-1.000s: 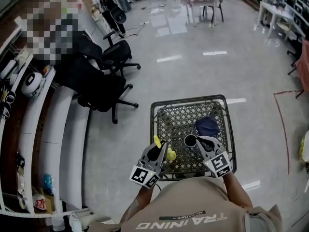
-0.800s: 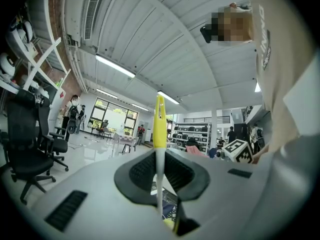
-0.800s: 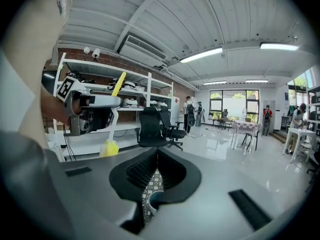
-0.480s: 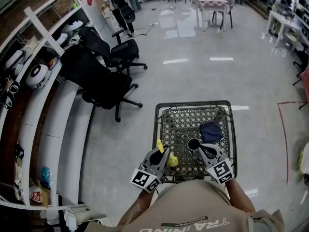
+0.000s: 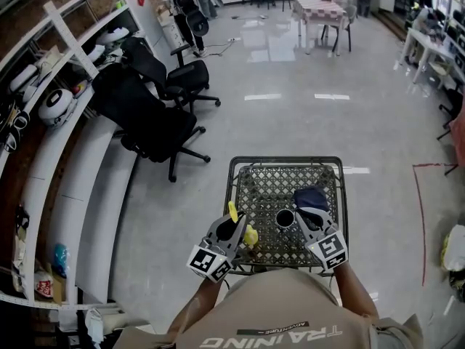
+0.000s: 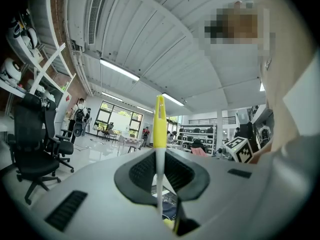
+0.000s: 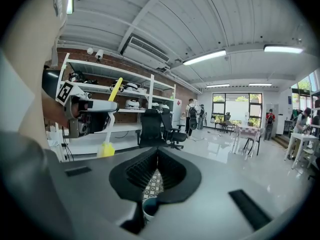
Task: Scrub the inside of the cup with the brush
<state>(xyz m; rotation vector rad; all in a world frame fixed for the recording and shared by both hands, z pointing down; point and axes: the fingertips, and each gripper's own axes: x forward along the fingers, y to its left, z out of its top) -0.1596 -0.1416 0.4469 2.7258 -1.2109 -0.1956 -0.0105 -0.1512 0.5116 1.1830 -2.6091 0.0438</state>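
Observation:
A yellow-handled brush with a yellow head stands upright in my left gripper, which is shut on its white shaft. The small white cup with a dark inside sits at the tips of my right gripper, just above the metal mesh table. In the right gripper view the jaws are closed, and the cup's rim shows low in their gap. The brush and the left gripper stay off to the cup's left, apart from it.
A dark blue cloth lies on the mesh table behind the cup. Black office chairs stand left of the table, with white shelves along the left wall. A red line marks the floor at right.
The head view has shifted a little. Both grippers keep their holds and stay almost where they were over the table's near edge.

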